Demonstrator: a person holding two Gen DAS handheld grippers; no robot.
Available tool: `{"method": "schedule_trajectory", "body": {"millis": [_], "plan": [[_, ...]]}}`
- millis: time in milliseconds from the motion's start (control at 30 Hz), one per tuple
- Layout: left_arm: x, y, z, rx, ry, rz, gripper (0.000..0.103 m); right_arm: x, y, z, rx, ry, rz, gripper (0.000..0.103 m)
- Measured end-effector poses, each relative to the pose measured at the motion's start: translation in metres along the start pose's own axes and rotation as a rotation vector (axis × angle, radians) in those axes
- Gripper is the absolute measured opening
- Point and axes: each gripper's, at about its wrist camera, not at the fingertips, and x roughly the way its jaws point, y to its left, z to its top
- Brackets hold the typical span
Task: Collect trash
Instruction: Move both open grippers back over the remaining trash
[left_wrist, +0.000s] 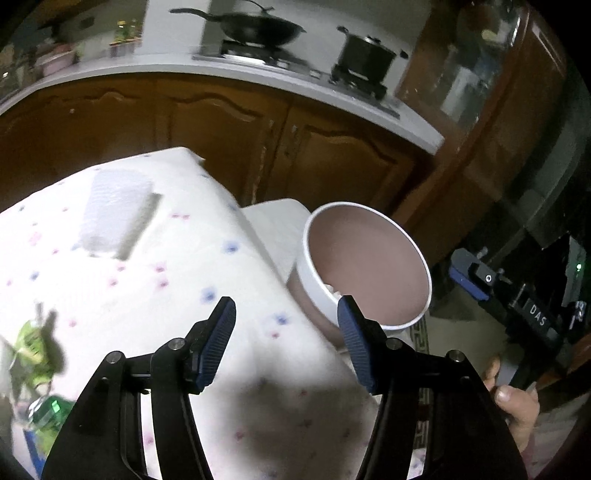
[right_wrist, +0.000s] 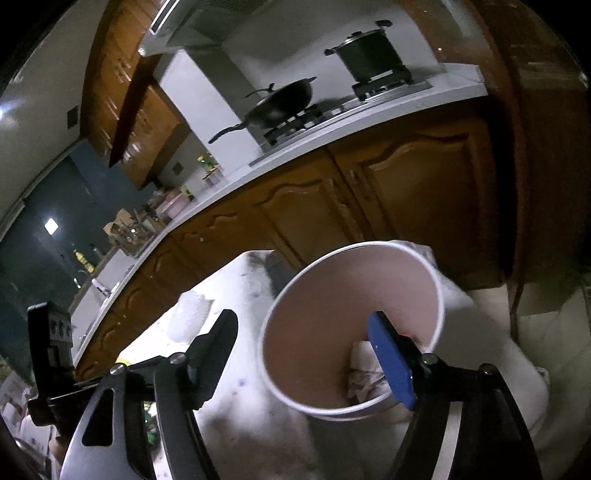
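Observation:
A round bin (left_wrist: 373, 266) with a white rim and pink inside stands beside the table's right edge; it also shows in the right wrist view (right_wrist: 332, 325) with crumpled paper (right_wrist: 365, 365) at its bottom. My left gripper (left_wrist: 288, 339) is open and empty above the table edge, just left of the bin. My right gripper (right_wrist: 306, 354) is open and empty, its right finger over the bin's mouth. Green wrappers (left_wrist: 33, 350) lie on the table at the far left. A white block-like item (left_wrist: 114, 218) lies further back on the table.
The table (left_wrist: 166, 280) has a white cloth with small coloured dots. Behind it runs a kitchen counter (left_wrist: 258, 70) with wooden cabinet doors, a wok (left_wrist: 255, 29) and a pot (left_wrist: 365, 55) on the stove. A white seat (left_wrist: 280, 225) stands behind the bin.

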Motion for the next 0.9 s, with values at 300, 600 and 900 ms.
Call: {"method": "schedule_trajectory", "body": {"millis": [300, 600, 900], "plan": [[-0.050, 0.043, -0.028, -0.085, -0.059, 0.047, 0.060, 0.004, 0.042, -0.018, -0.048, 0.039, 0.061, 0.077], [-0.086, 0.084, -0.053, -0.168, -0.097, 0.095, 0.061, 0.021, 0.083, -0.040, -0.088, 0.091, 0.114, 0.077], [-0.120, 0.121, -0.086, -0.244, -0.142, 0.157, 0.061, 0.034, 0.117, -0.059, -0.139, 0.131, 0.144, 0.080]]}}
